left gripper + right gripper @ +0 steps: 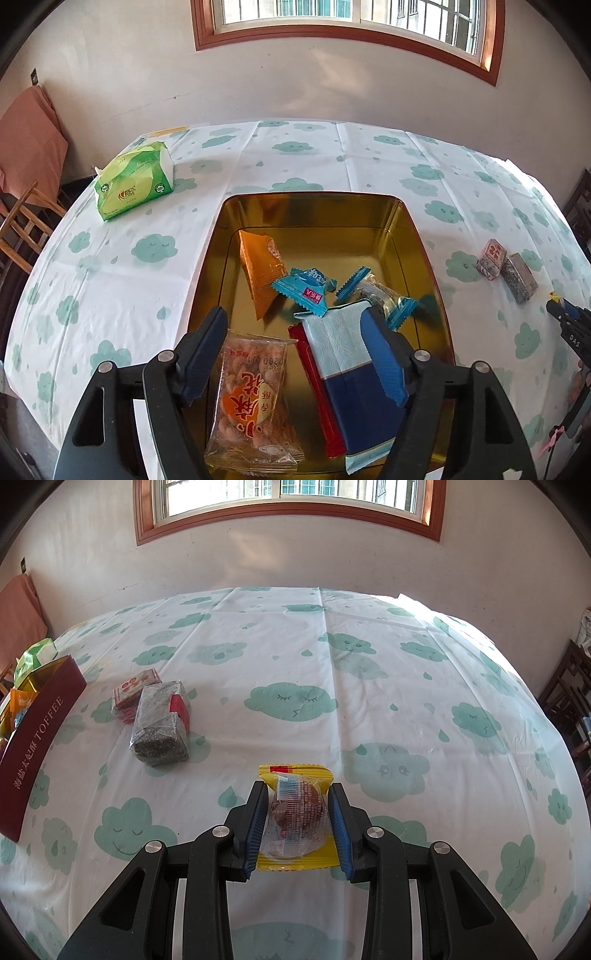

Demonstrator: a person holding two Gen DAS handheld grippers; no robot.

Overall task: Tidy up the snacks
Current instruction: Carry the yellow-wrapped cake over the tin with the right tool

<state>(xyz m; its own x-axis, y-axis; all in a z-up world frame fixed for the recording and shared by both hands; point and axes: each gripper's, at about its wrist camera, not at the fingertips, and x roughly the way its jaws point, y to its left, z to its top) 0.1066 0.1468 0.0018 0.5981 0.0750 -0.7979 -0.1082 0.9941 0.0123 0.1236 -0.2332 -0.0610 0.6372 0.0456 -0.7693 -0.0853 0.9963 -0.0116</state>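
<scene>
My left gripper (295,321) is open above a gold tin (417,236). The tin holds a peanut packet (255,402), a blue-and-white packet (347,373), a red bar (317,391), an orange packet (260,267), a blue candy (304,290) and a dark candy (376,295). My right gripper (298,794) is shut on a yellow-edged clear snack packet (297,812) just above the table. Two wrapped blocks, one grey (160,723) and one pink (133,694), lie left of it beside the tin's maroon side (37,734). They also show in the left wrist view (506,269).
A green tissue pack (135,181) lies on the cloud-print tablecloth (332,664) at the far left. A wooden chair (22,229) stands left of the table, dark furniture (569,701) at the right. A wall with a window is behind.
</scene>
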